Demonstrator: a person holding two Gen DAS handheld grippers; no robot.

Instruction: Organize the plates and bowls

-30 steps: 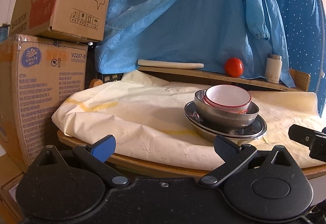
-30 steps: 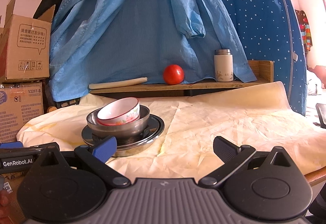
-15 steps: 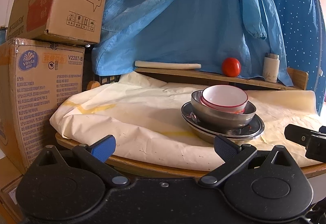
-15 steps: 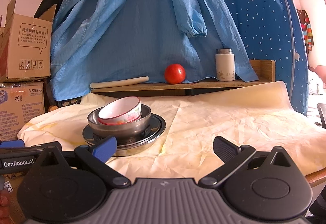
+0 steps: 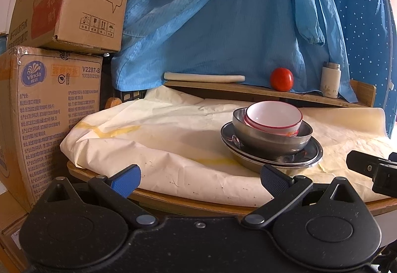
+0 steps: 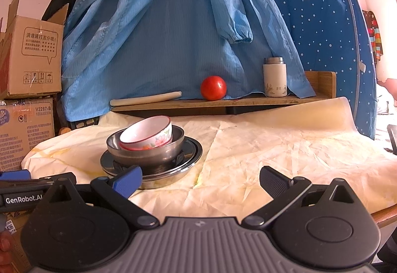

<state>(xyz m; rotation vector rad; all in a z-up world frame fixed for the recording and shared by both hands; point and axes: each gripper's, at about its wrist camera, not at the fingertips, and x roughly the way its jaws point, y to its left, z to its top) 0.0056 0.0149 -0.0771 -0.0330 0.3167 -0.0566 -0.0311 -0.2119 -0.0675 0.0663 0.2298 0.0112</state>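
A white bowl with a red rim (image 5: 274,117) sits tilted inside a steel bowl (image 5: 270,137), which stands on stacked steel plates (image 5: 307,157) on the paper-covered table. The same stack shows in the right wrist view: white bowl (image 6: 146,132), steel bowl (image 6: 148,152), plates (image 6: 191,152). My left gripper (image 5: 199,177) is open and empty, at the table's front edge, left of the stack. My right gripper (image 6: 201,180) is open and empty, just in front of the stack and to its right.
Stacked cardboard boxes (image 5: 49,89) stand left of the table. A wooden shelf (image 6: 223,101) at the back holds a red tomato (image 6: 213,88), a white thermos (image 6: 275,77) and a pale roll (image 6: 146,99). Blue cloth (image 6: 173,24) hangs behind. The table's front edge (image 5: 198,203) is near.
Both grippers have drawn back and down a little from the table. The stack of bowls and plates has not moved.
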